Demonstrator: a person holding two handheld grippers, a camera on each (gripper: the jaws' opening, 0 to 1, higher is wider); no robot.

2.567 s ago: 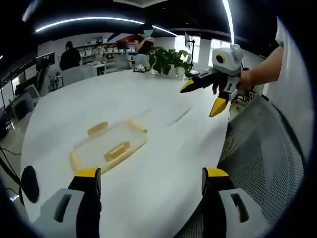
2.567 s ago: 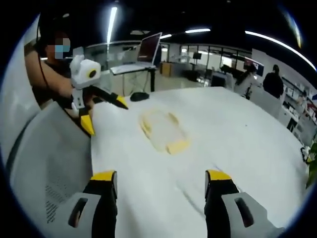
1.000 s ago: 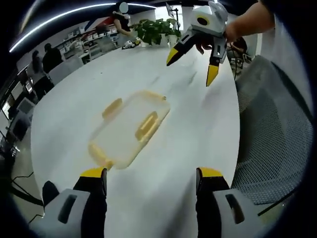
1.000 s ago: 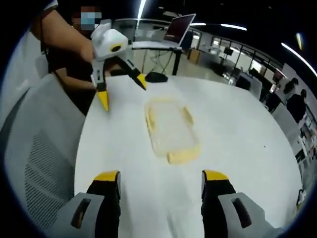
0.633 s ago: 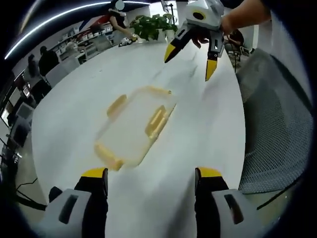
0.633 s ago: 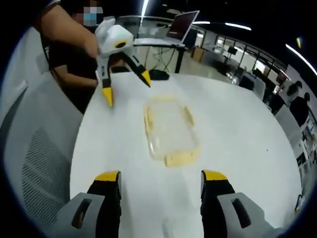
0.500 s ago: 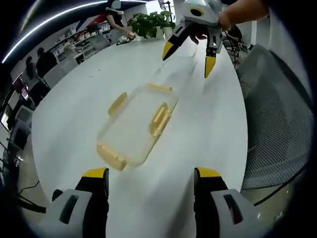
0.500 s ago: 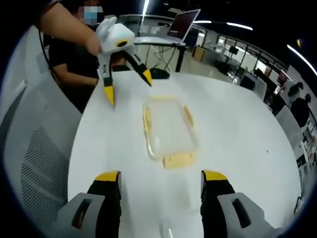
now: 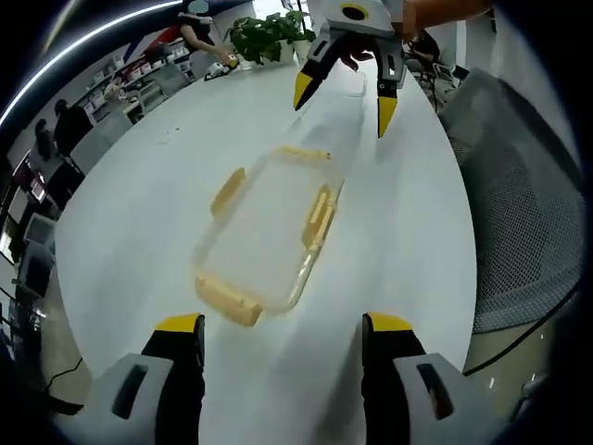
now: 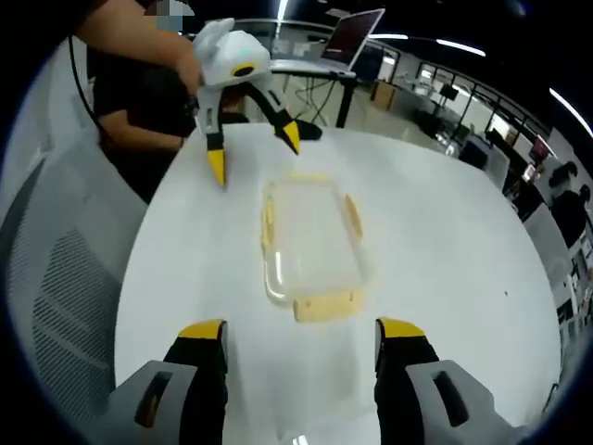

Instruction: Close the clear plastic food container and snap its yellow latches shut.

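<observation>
Currently the container (image 9: 269, 232) lies flat on the white table (image 9: 139, 204), lid on, with a yellow latch on each of its four sides. Left gripper view: its long axis runs from lower left, near the left gripper (image 9: 283, 338), to upper right, toward the right gripper (image 9: 341, 91). One end latch (image 9: 227, 301) sits nearest the camera; the side latch (image 9: 320, 215) on the right edge appears raised off the wall, though I cannot tell how far. Left gripper jaws stand spread wide, holding nothing, above bare table just short of the container. Right gripper hangs above the table beyond the far end, jaws wide apart, touching nothing. Mesh chair (image 9: 519, 204) at the right table edge; potted plant (image 9: 264, 32) at the far side. Right gripper view: container (image 10: 310, 246) lies lengthwise away from the camera, between the right gripper (image 10: 296, 338) and the left gripper (image 10: 252, 148); both spread and empty.
</observation>
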